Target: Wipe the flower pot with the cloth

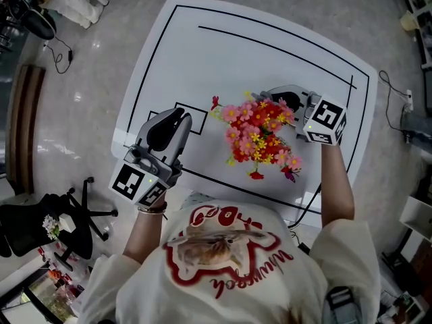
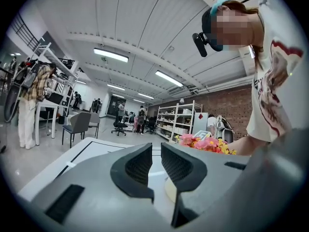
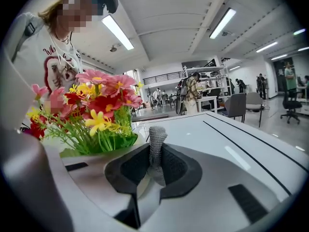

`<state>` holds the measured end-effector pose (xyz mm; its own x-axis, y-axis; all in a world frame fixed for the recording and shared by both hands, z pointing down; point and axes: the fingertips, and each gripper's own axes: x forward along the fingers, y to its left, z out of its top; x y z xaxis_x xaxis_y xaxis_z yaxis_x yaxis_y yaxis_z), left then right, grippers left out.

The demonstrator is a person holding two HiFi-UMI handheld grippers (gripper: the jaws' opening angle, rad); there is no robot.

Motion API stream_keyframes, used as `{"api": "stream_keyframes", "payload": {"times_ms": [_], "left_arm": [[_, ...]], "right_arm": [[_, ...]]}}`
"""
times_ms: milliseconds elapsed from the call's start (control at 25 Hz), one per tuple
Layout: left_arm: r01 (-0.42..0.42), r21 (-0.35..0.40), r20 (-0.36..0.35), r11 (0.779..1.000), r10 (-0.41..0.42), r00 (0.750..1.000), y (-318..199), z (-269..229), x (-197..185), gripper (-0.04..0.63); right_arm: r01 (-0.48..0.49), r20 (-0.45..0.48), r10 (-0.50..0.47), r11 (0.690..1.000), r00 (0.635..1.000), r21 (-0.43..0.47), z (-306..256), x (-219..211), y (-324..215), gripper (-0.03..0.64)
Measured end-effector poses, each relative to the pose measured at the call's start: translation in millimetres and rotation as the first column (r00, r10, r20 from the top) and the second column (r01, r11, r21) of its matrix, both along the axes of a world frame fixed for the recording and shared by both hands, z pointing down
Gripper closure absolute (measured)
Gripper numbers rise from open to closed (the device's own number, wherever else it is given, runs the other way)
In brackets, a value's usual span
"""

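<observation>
White tabletop (image 1: 202,59): right gripper (image 3: 155,158) clamped on cloth (image 3: 157,132) beside flower pot (image 1: 262,137), left gripper (image 2: 157,151) narrowly apart, empty; wiping seemingly not begun, so next press cloth to pot.

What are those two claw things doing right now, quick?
Left gripper: open a little, nothing between its jaws.
Right gripper: closed on the grey cloth.

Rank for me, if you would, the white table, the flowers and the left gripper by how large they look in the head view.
1. white table: by far the largest; it fills most of the view.
2. flowers and left gripper: they look about alike. The gripper may be nearer the camera, so I would not rank these two.
</observation>
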<state>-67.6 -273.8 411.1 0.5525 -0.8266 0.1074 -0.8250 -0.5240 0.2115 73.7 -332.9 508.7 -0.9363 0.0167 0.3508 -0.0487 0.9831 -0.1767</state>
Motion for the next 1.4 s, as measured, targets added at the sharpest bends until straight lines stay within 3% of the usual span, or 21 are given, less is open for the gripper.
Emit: {"api": "stream_keyframes", "payload": {"times_ms": [920,1120,1400], "left_arm": [[-0.054,0.012,-0.001,0.998,0.054,0.999,4.8,-2.1,9.6,0.534],[-0.087,0.02,0.066,0.996,0.085,0.994,9.6,-1.4,12.8,0.534],[-0.125,0.023,0.047,0.992,0.124,0.991,14.6,-5.8,15.3,0.534]], "right_arm": [[-0.105,0.007,0.105,0.994,0.994,0.005,-3.0,24.4,8.9,0.563],[-0.137,-0.006,0.137,0.99,0.991,0.012,-2.3,29.0,10.7,0.563],[-0.181,-0.003,0.182,0.983,0.983,0.028,-5.6,34.1,14.7,0.563]]}}
